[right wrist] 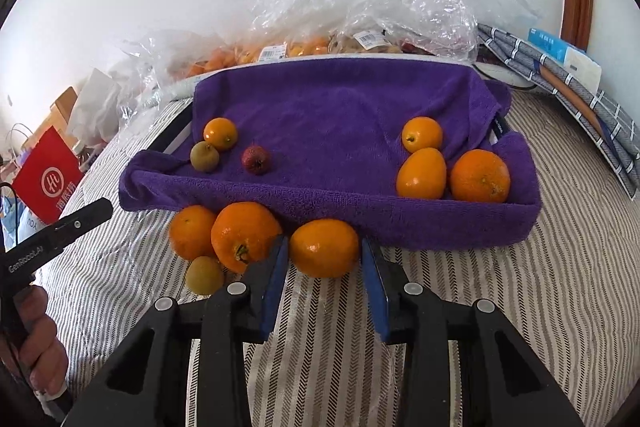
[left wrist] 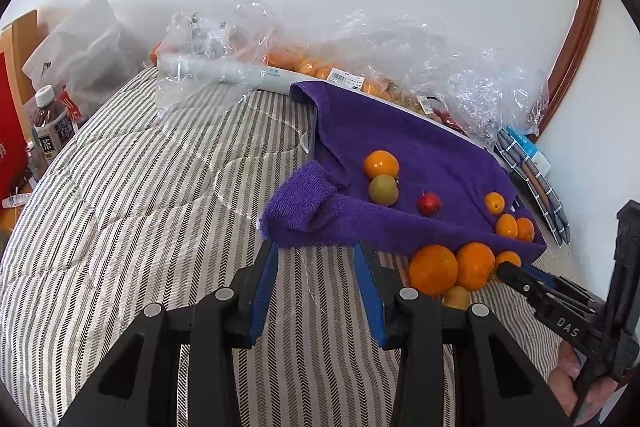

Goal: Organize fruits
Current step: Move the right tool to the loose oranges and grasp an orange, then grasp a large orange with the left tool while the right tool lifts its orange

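A purple towel (right wrist: pixel 340 99) lines a tray on the striped bedspread. At its left lie a small orange (right wrist: pixel 220 133), a green fruit (right wrist: pixel 204 156) and a red fruit (right wrist: pixel 256 159); three oranges (right wrist: pixel 480 175) sit at its right. In front of the towel, my right gripper (right wrist: pixel 325 243) is shut on an orange (right wrist: pixel 324 259), fingertips against both its sides. Two more oranges (right wrist: pixel 244 237) and a yellow-green fruit (right wrist: pixel 204 275) lie just left of it. My left gripper (left wrist: pixel 317 251) stands open over the bedspread at the towel's near edge, with nothing between its fingers.
Crinkled clear plastic bags (left wrist: pixel 440 67) of fruit lie behind the tray against the wall. Bottles (left wrist: pixel 50 123) and a red bag (right wrist: pixel 48 179) stand at the left. A folded checked cloth (right wrist: pixel 580 99) and a box lie at the right. A hand (right wrist: pixel 36 339) holds the left gripper.
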`<state>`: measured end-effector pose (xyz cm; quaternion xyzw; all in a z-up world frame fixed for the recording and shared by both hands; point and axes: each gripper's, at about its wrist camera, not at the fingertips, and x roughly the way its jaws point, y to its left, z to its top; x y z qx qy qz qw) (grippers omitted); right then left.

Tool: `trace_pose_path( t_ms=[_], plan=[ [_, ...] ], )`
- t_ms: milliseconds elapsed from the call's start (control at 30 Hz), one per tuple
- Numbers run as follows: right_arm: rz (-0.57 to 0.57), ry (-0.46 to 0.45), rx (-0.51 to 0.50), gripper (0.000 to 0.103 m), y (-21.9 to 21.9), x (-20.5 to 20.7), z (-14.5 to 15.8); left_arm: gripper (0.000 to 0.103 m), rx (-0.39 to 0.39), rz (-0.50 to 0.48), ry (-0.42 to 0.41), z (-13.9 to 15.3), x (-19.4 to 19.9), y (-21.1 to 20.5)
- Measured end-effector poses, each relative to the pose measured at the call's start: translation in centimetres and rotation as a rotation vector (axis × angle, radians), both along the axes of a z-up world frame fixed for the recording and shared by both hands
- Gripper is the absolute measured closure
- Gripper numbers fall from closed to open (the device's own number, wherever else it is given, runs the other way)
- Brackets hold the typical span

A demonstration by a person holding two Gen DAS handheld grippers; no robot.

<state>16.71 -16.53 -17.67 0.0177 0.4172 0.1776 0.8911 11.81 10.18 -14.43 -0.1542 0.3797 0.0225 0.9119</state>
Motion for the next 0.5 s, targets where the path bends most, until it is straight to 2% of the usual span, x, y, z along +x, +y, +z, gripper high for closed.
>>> trace_pose_path(
  t_ms=[233,500],
  plan=[
    [-0.011,-0.034,0.002,0.066,-1.6,-1.5,1.4,0.065,-0.012,-0.042,0.025,-0.5,0.3,-0.5],
    [-0.029,-0.041,-0.006,0.066,-3.5,-2.6,1.7,0.065,-0.023,-0.052,0.036,-0.5,0.3,-1.1]
  ],
)
